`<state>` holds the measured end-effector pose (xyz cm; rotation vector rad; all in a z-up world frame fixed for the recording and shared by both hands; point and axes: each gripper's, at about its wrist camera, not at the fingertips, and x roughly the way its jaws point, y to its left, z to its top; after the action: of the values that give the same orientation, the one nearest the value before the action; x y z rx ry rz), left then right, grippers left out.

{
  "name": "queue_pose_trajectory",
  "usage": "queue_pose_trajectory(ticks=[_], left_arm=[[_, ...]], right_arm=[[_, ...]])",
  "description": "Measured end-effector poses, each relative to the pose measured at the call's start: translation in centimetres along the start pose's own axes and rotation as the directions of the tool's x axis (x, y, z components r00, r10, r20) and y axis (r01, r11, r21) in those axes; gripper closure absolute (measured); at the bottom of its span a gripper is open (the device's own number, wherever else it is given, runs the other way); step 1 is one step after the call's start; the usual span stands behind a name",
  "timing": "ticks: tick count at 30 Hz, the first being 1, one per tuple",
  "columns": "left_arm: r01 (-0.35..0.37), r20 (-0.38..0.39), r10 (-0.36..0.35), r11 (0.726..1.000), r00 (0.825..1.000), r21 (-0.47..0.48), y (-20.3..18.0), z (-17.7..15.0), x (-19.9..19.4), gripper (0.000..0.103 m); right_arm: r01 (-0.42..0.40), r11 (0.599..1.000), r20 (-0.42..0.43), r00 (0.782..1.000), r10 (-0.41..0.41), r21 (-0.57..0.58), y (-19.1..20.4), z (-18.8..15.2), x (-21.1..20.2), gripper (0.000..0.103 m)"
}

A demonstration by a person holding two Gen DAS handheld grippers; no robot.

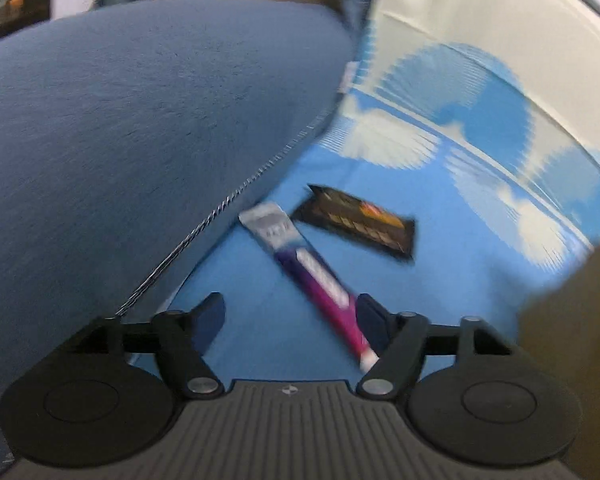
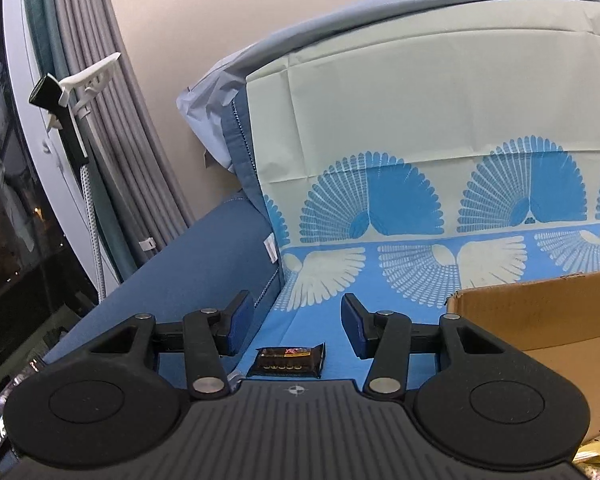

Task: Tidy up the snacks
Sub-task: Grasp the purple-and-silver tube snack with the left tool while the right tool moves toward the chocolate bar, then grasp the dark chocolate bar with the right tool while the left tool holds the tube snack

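A purple and silver snack bar lies on the blue patterned cloth, its near end beside my left gripper's right finger. A dark brown snack bar lies just beyond it. My left gripper is open and empty, low over the cloth. The view is motion-blurred. My right gripper is open and empty. The dark brown snack bar lies on the cloth below and between its fingers, close to the gripper body.
A blue cushion fills the left of the left wrist view and shows in the right wrist view. A cardboard box stands at the right, with gold-wrapped items at the bottom corner. Curtains hang at the left.
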<state>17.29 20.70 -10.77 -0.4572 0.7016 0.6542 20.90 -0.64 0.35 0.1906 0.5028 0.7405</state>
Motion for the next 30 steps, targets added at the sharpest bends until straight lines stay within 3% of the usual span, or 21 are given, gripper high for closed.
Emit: queue_pose_trajectory(ticks=[4, 7, 9, 11, 15, 19, 21, 23, 25, 28, 30], left_arm=[[-0.083, -0.017, 0.082, 0.996, 0.996, -0.020, -1.8, 1.3, 2.8, 0.023], [-0.127, -0.052, 0.129, 0.991, 0.990, 0.046, -2.8, 1.2, 4.1, 0.025], [-0.135, -0.040, 0.138, 0.987, 0.990, 0.085, -2.6, 0.4, 3.9, 0.037], [-0.086, -0.030, 0.090, 0.991, 0.995, 0.105, -1.9, -0.2, 3.2, 0.073], [-0.039, -0.021, 0.044, 0.980, 0.999, 0.196, -0.6, -1.4, 1.3, 0.097], [-0.002, -0.034, 0.010, 0.968, 0.999, 0.253, 1.6, -2.6, -0.6, 0.098], [0.015, -0.035, -0.008, 0.975, 0.999, 0.220, 2.4, -2.6, -1.2, 0.093], [0.039, -0.024, -0.036, 0.985, 0.999, 0.168, 2.8, -2.1, -1.1, 0.068], [0.064, -0.015, -0.062, 0.989, 0.998, 0.134, 2.5, -1.4, -0.5, 0.053], [0.084, -0.042, -0.077, 0.982, 0.996, 0.168, 1.4, -1.1, 1.0, 0.052], [0.065, -0.068, -0.050, 0.970, 0.996, 0.233, 1.0, -1.4, 1.7, 0.062]], right_arm=[[0.000, 0.999, -0.005, 1.000, 0.000, 0.036, -0.8, 0.4, -0.1, 0.052], [0.010, 0.998, -0.014, 1.000, -0.009, 0.065, -1.5, 0.6, 0.0, 0.052], [0.016, 0.996, -0.020, 1.000, -0.014, 0.091, -2.0, 0.6, 0.1, 0.052], [0.025, 0.994, -0.025, 0.999, -0.023, 0.105, -2.3, 0.6, 0.2, 0.052], [0.050, 0.993, -0.034, 0.998, -0.046, 0.104, -2.5, 0.3, 0.5, 0.051], [0.062, 0.993, -0.046, 0.997, -0.058, 0.104, -2.5, 0.1, 0.9, 0.051], [0.067, 0.993, -0.048, 0.997, -0.063, 0.095, -2.3, 0.0, 1.1, 0.051], [0.071, 0.994, -0.048, 0.997, -0.067, 0.084, -2.1, 0.0, 1.2, 0.051], [0.070, 0.995, -0.046, 0.997, -0.066, 0.072, -1.8, 0.0, 1.3, 0.050], [0.071, 0.997, -0.049, 0.996, -0.069, 0.041, -1.4, -0.3, 1.6, 0.049], [0.073, 0.997, -0.057, 0.996, -0.072, 0.017, -1.2, -0.6, 1.9, 0.049]])
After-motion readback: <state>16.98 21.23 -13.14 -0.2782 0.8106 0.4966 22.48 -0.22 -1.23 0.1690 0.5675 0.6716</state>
